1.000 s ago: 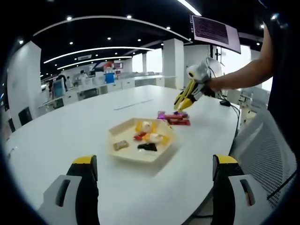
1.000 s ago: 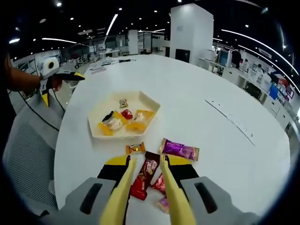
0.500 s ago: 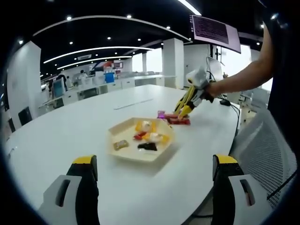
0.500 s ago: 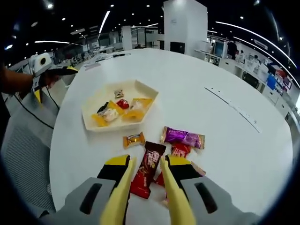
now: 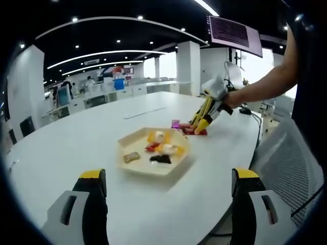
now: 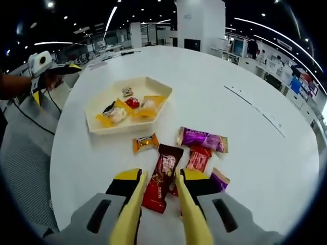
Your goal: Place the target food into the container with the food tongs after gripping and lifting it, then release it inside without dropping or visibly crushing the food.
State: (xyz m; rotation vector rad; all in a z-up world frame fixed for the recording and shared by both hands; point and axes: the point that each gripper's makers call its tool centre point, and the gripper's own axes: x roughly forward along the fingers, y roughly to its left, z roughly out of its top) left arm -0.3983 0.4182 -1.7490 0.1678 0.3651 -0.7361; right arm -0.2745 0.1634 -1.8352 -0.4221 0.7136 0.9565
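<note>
In the right gripper view, the right hand-held gripper (image 6: 160, 191) carries long yellow food tongs (image 6: 186, 214) whose two arms rise from 6 o'clock, slightly parted, with the dark red rectangular snack bar wrapper (image 6: 163, 176) lying between their tips. Whether the tips touch the wrapper cannot be told. The bar lies flat on the white oval counter (image 6: 214, 71), its long axis running from about 7 o'clock to 1 o'clock, the far end pointing roughly toward 12.

Just beside it at 3 o'clock lies a bright red wrapped snack (image 6: 198, 158), and beyond that at 1 o'clock a purple foil packet (image 6: 203, 139) with its long axis crosswise. A second purple wrapper (image 6: 218, 180) peeks out at 4 o'clock. A small orange-gold wrapped candy (image 6: 145, 143) sits at 11 o'clock, near the bar.

Farther out at 11 o'clock stands the cream hexagonal tray (image 6: 97, 125), holding several yellow, red and dark wrapped sweets.

In the left gripper view, the left hand-held gripper (image 5: 166, 191) has its jaws spread wide apart, holding nothing, above the counter's near edge.
</note>
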